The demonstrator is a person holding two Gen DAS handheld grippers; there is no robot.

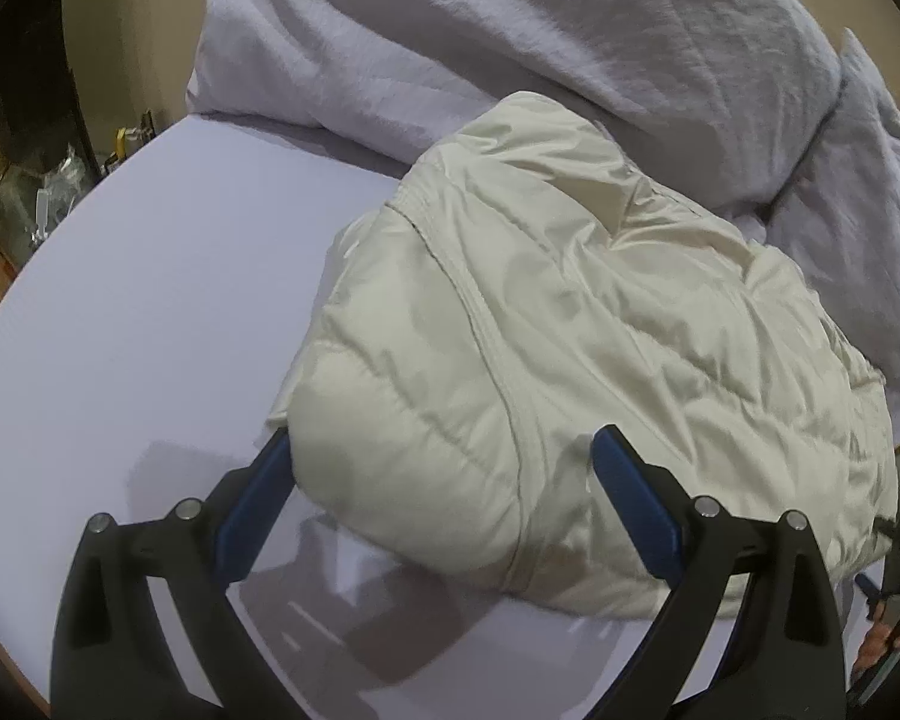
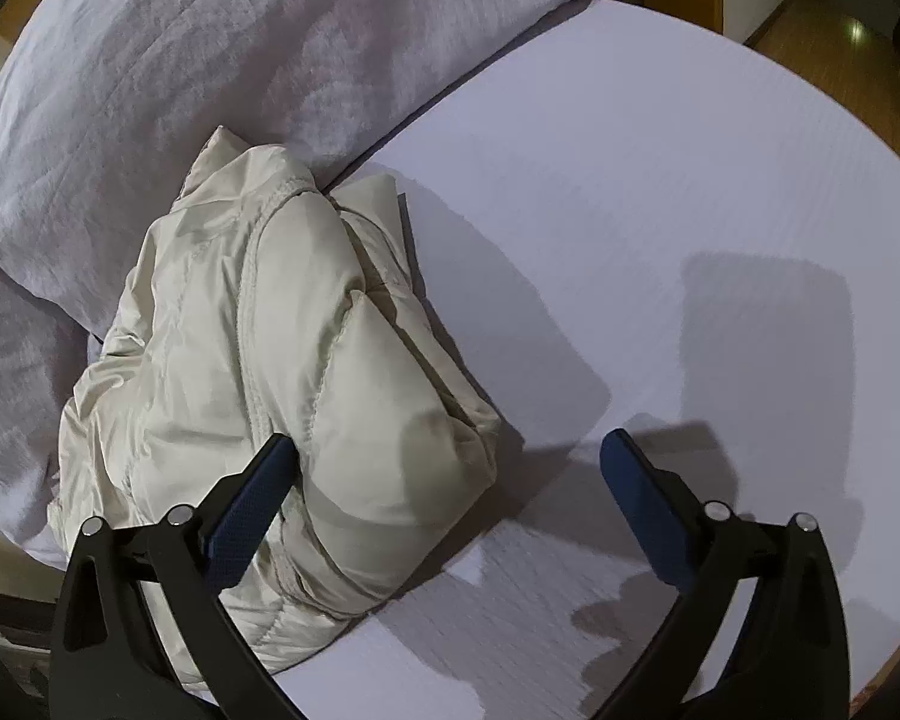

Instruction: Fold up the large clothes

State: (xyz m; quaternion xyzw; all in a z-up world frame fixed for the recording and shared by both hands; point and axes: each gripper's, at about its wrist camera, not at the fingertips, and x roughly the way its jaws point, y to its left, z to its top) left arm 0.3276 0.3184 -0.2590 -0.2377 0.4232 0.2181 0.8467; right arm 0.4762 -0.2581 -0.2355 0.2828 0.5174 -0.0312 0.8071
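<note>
With both the left gripper [image 1: 441, 462] and right gripper [image 2: 450, 459] spread wide and empty, I'd pinch the puffy cream jacket [image 1: 570, 324], bunched on the bed [image 2: 630, 192] at my right gripper's ten o'clock, along its near hem.

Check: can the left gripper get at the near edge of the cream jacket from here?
Probably yes. The left gripper has its jaws open, with the cream puffer jacket bulging up between them. Nothing lies between them, only bare sheet alongside.
</note>
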